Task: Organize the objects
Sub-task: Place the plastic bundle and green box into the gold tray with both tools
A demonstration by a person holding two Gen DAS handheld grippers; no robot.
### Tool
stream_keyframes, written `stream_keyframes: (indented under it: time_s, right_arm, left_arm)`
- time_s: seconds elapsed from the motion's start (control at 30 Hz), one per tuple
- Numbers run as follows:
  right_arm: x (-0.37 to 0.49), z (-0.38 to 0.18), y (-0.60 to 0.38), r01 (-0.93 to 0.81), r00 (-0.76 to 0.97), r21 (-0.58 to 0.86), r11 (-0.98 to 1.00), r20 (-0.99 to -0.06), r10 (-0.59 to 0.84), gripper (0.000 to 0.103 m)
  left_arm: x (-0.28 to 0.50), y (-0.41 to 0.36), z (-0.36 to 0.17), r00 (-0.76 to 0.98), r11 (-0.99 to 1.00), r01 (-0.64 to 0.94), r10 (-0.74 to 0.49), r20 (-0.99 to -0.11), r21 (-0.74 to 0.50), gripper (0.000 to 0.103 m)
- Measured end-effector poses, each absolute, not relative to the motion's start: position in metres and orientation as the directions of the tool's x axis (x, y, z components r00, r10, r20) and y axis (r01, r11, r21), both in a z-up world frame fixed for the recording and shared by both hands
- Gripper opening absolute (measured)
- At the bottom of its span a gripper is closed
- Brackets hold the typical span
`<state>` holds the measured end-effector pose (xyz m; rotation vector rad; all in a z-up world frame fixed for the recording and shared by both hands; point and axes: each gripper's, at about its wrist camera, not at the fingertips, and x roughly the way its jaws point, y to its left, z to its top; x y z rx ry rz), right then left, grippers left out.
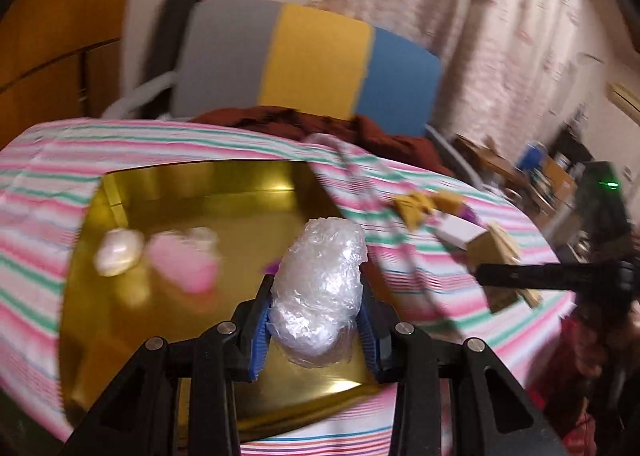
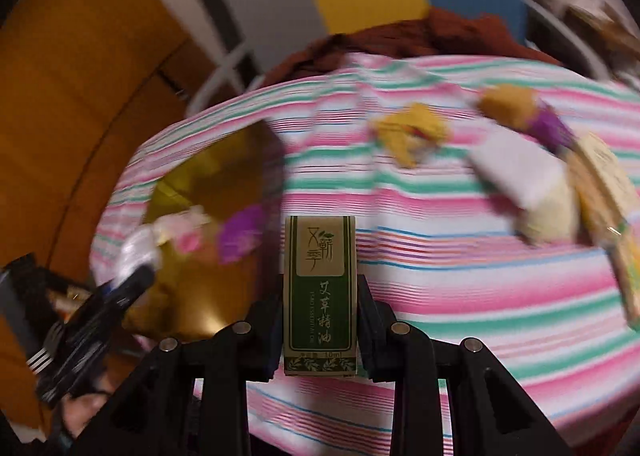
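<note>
**Both grippers hold an object over the striped bench**

The plastic-wrapped bundle [image 1: 318, 288] sits between the blue pads of the left gripper [image 1: 318, 330], which is closed against its two sides, above the near right part of the gold tray [image 1: 192, 192]. Inside the tray, to the left, lie a white wrapped piece [image 1: 119, 251] and a pink piece [image 1: 182, 262], just beside each other; both are blurred.

The green box [image 2: 319, 292] with printed characters stands upright in the right gripper [image 2: 320, 320], whose fingers are closed on its sides. It hangs over the striped cloth [image 2: 460, 296] of the bench, to the right of the tray. Far on the right lie a yellow packet [image 2: 412, 132], a white box [image 2: 516, 170] and more blurred things. Behind the bench stands a grey, yellow and blue chair [image 1: 316, 60].
</note>
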<state>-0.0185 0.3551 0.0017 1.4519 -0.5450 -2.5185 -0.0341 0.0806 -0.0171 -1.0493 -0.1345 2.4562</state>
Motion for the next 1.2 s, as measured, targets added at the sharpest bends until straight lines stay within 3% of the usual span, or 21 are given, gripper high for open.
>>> stream_keyframes:
  time_s: [0.13,0.3,0.37,0.5,0.63,0.67,0.9,1.2]
  right_arm:
    - [-0.039,-0.001,0.300,0.082,-0.462,0.410,-0.908,-0.792,-0.399,0.031]
    - [-0.048,-0.014,0.244,0.181,-0.388,0.427,-0.886,-0.797,-0.463,0.035]
    - [-0.046,-0.019,0.230,0.204,-0.367,0.422,-0.883,-0.803,-0.469,0.048]
    - [-0.039,-0.028,0.221,0.220,-0.367,0.343,-0.913,-0.838,-0.403,0.065]
    - [-0.026,-0.023,0.217,0.239,-0.461,0.229,-0.944,-0.829,-0.317,0.096]
    - [-0.022,-0.020,0.216,0.238,-0.498,0.194,-0.952,-0.816,-0.292,0.099]
    - [-0.003,-0.007,0.204,0.214,-0.678,-0.121,-0.969,-0.733,-0.058,0.103]
    - [-0.002,-0.005,0.230,0.145,-0.682,-0.008,-0.989,-0.725,-0.094,0.103]
  left_arm:
    - [-0.048,0.043,-0.025,-0.641,-0.931,-0.249,0.364,-0.676,-0.265,0.039]
    - [-0.065,0.009,-0.039,-0.644,-0.966,-0.103,0.247,-0.724,-0.238,0.064]
    - [-0.066,-0.003,-0.045,-0.641,-0.967,-0.067,0.229,-0.732,-0.244,0.069]
    - [-0.061,-0.017,-0.049,-0.646,-0.973,-0.033,0.197,-0.738,-0.230,0.070]
    - [-0.055,-0.021,-0.051,-0.654,-0.977,-0.022,0.174,-0.737,-0.211,0.070]
    - [-0.054,-0.019,-0.050,-0.657,-0.979,-0.025,0.168,-0.735,-0.202,0.070]
    - [-0.041,-0.005,-0.029,-0.720,-0.989,-0.056,0.136,-0.681,-0.138,0.070]
    - [-0.034,0.013,-0.014,-0.750,-0.993,-0.091,0.119,-0.651,-0.076,0.070]
